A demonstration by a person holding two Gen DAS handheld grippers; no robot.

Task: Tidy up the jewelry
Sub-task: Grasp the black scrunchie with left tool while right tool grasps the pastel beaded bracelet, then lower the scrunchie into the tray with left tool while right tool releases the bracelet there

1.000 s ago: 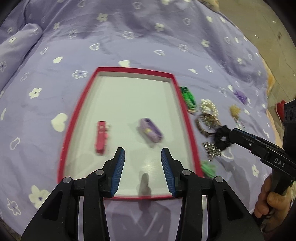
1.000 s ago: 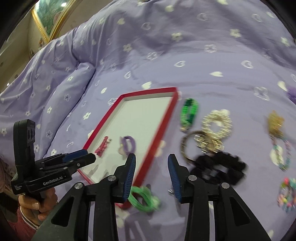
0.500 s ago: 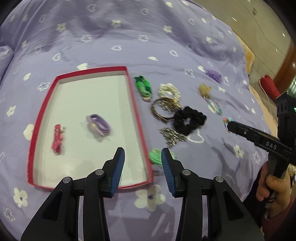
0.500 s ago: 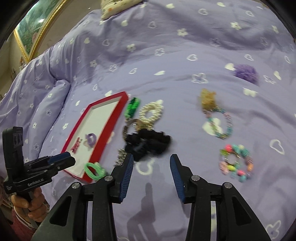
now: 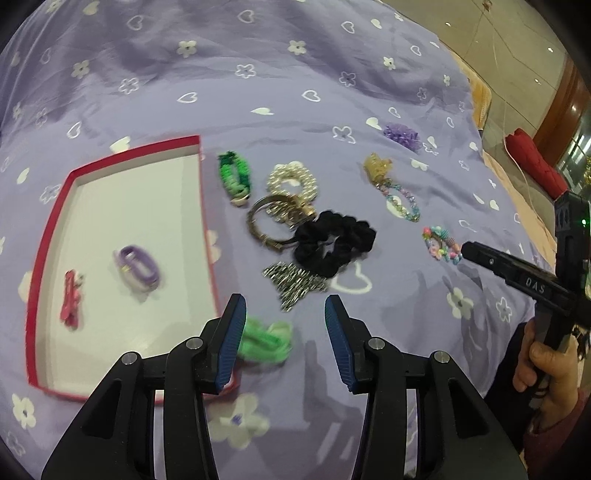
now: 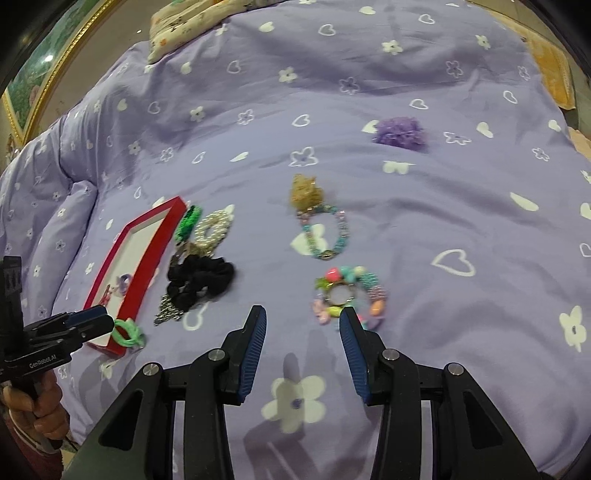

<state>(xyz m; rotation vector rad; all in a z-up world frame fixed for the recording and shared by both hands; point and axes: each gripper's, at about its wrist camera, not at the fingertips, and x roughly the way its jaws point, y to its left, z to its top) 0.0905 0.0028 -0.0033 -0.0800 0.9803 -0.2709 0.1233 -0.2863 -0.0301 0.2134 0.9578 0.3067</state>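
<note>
My right gripper (image 6: 302,325) wide, empty; left gripper (image 5: 283,317) likewise. Multicolored bead bracelet (image 6: 349,297) lower centre: light, slippery, rolls; I'd pinch across one strand.

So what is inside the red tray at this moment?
Inside the red tray lie a purple hair tie and a pink clip, apart from each other. The left gripper's finger covers the tray's near right corner.

This is a bedroom in a home. A bed fills both views under a purple duvet (image 6: 332,110) printed with white hearts and flowers, with a floral pillow (image 6: 184,22) at its far end. A gold-framed picture (image 6: 33,74) hangs on the wall beside it, and a polished tiled floor (image 5: 517,44) shows past the bed's edge.
</note>
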